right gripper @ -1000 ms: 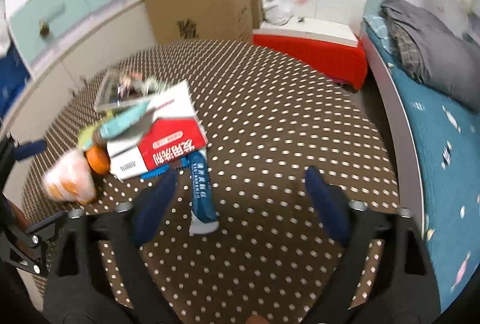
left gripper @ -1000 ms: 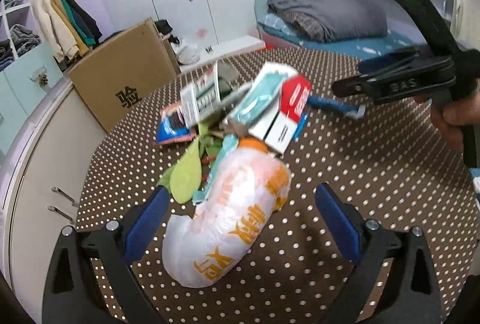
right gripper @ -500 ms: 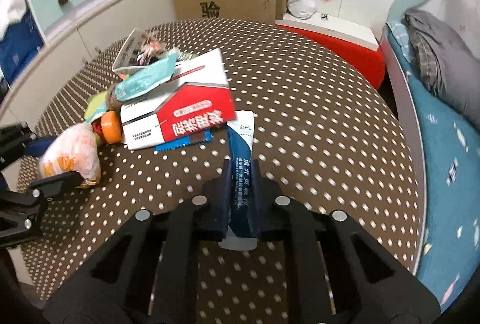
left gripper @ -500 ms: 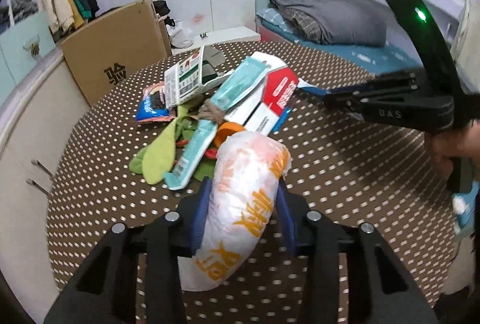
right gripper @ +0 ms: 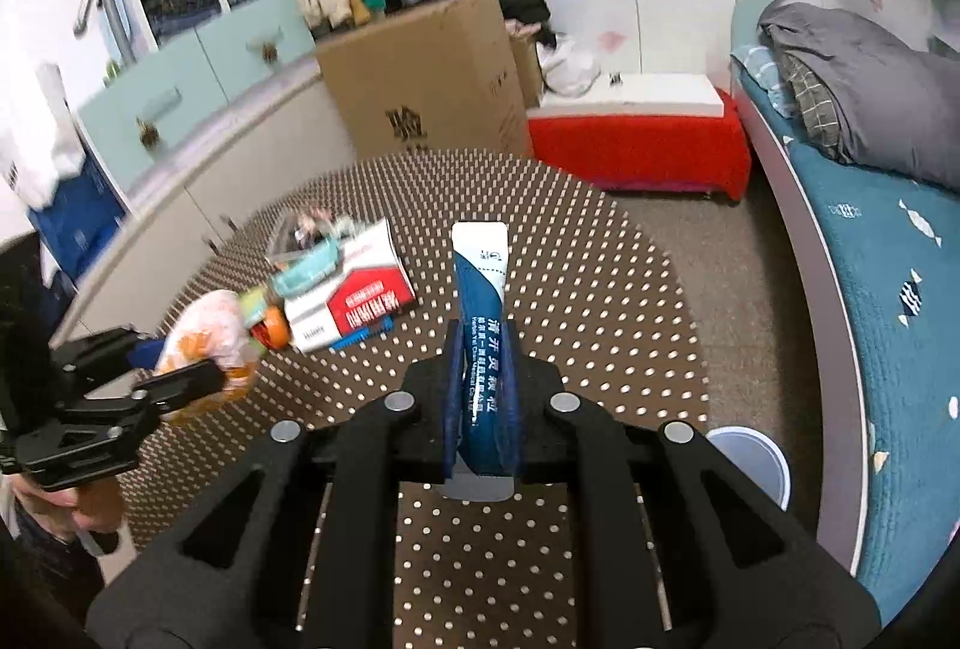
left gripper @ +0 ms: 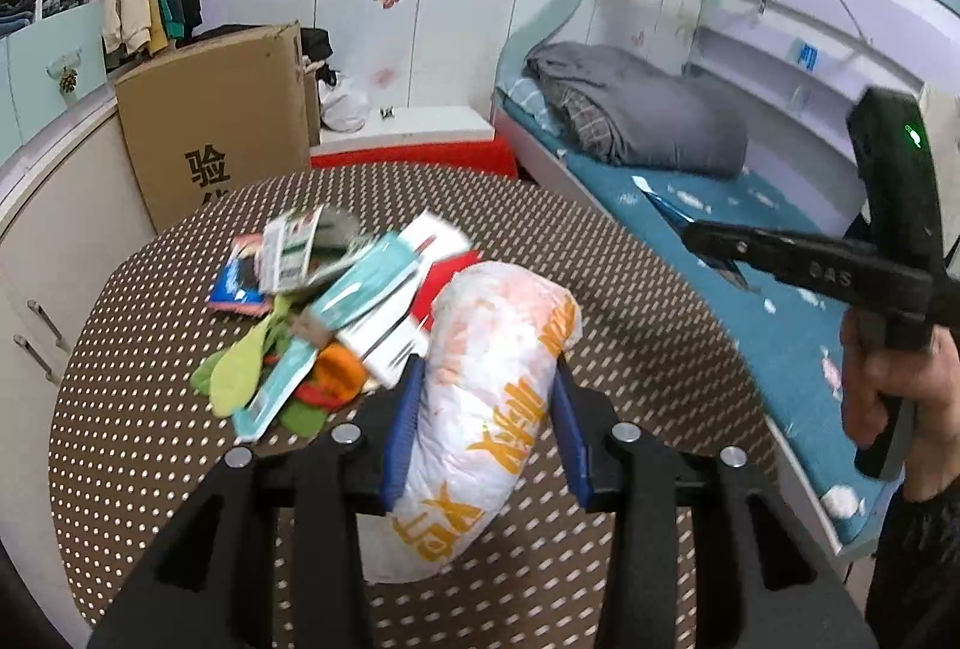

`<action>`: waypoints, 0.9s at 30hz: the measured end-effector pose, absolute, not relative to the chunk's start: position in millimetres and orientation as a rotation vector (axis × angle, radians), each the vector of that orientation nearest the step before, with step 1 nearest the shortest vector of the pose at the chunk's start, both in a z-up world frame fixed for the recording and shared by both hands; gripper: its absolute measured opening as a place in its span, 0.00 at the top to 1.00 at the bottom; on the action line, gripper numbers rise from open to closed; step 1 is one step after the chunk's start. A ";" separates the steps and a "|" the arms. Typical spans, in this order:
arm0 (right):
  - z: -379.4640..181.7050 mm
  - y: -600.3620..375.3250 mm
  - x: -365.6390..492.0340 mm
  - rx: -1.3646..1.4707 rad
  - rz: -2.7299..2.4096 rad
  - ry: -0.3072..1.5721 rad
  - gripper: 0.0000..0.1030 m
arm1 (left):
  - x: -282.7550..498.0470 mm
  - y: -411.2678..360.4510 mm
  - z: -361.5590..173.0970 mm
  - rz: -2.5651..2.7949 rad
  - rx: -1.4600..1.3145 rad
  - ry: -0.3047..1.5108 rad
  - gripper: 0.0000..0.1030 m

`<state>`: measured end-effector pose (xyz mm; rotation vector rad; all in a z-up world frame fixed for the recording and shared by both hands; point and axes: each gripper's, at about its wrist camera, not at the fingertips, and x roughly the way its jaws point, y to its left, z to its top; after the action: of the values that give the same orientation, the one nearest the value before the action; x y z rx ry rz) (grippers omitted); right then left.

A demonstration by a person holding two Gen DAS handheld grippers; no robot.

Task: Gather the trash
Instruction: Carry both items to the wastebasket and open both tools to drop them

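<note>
My left gripper (left gripper: pixel 486 433) is shut on a crumpled white bag with orange print (left gripper: pixel 492 391) and holds it above the brown dotted round table (left gripper: pixel 630 301). My right gripper (right gripper: pixel 480 403) is shut on a blue and white sachet (right gripper: pixel 480 283), lifted off the table. The left gripper with the bag shows in the right wrist view (right gripper: pixel 180 379). The right gripper shows in the left wrist view (left gripper: pixel 708 244). A pile of trash stays on the table: a red and white box (right gripper: pixel 354 301), a teal packet (left gripper: pixel 360 289), green scraps (left gripper: pixel 240 373), a blue wrapper (left gripper: pixel 237 283).
A white bin (right gripper: pixel 756 463) stands on the floor right of the table, beside a bed with a blue cover (right gripper: pixel 888 277). A cardboard box (left gripper: pixel 216 132) stands behind the table. Cabinets (left gripper: pixel 42 241) line the left.
Both grippers closed from open: the left on the white bag, the right on the blue sachet. Both have since lifted their items off the table.
</note>
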<state>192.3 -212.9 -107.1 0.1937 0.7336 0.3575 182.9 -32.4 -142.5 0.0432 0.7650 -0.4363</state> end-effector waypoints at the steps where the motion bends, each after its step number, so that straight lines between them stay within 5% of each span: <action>1: -102.3 -218.8 189.7 0.201 0.353 0.720 0.88 | 183.9 -38.1 -138.2 -0.437 0.033 0.758 0.61; 15: -60.1 -334.5 150.1 0.391 0.250 0.548 0.88 | 205.9 -151.9 -90.3 -0.557 -0.027 0.696 0.62; 27: -122.2 -473.3 137.4 0.642 0.019 0.574 0.88 | 227.9 -308.9 -119.6 -0.685 0.007 0.801 0.61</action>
<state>137.4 -473.3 -122.2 0.6424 0.5737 0.0189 227.9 -308.9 -119.6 0.0071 0.8010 -0.6849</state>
